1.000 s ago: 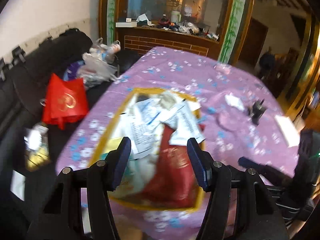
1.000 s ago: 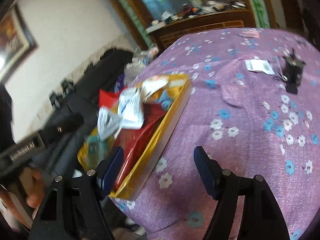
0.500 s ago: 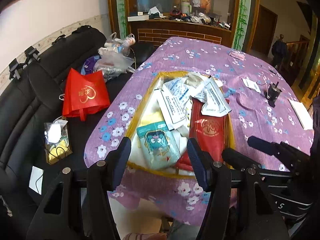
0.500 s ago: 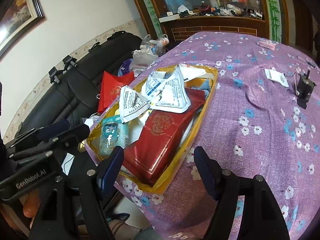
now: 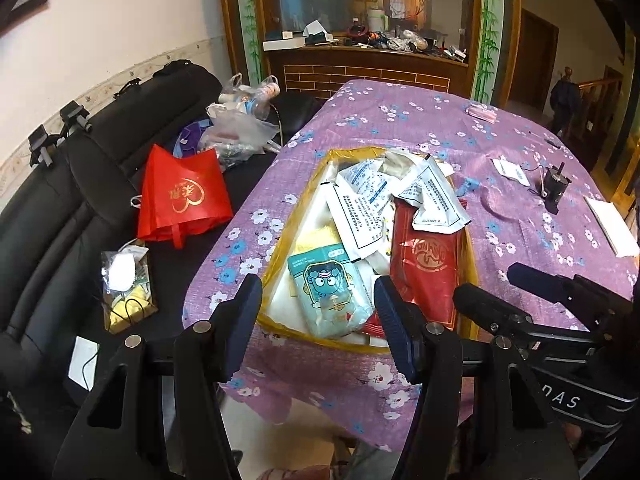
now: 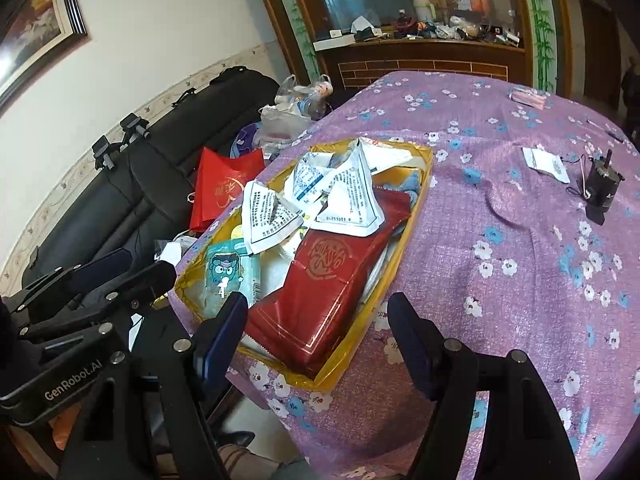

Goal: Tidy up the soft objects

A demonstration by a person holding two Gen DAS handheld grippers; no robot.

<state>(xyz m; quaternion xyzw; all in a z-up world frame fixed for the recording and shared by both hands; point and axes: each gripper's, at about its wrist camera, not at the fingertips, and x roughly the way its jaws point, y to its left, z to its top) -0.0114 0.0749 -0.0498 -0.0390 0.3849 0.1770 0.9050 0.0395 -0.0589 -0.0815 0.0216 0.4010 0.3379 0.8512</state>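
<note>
A gold tray (image 5: 328, 342) sits at the near edge of the purple table, heaped with soft packets. In it lie a teal cartoon packet (image 5: 328, 288), a red foil packet (image 5: 428, 264) and white printed sachets (image 5: 360, 204). My left gripper (image 5: 318, 300) hovers open above the tray's near end, nothing between its fingers. The right wrist view shows the same tray (image 6: 352, 348), red packet (image 6: 320, 292) and teal packet (image 6: 228, 276). My right gripper (image 6: 318, 308) is open and empty over the tray's near right corner. Each gripper shows in the other's view (image 5: 488, 280) (image 6: 142, 264).
The flowered purple tablecloth (image 5: 400, 120) covers the table; on it lie a small black device (image 5: 554, 188), white papers (image 5: 612, 228) and a pink item (image 5: 482, 111). To the left, a black sofa (image 5: 80, 200) holds a red bag (image 5: 184, 196), plastic bags (image 5: 236, 124) and a clear packet (image 5: 124, 284).
Both views have drawn back from the tray and sharpened, so the whole tray now shows. Each gripper's jaws stand as wide as before. Little differs over the last half second.
</note>
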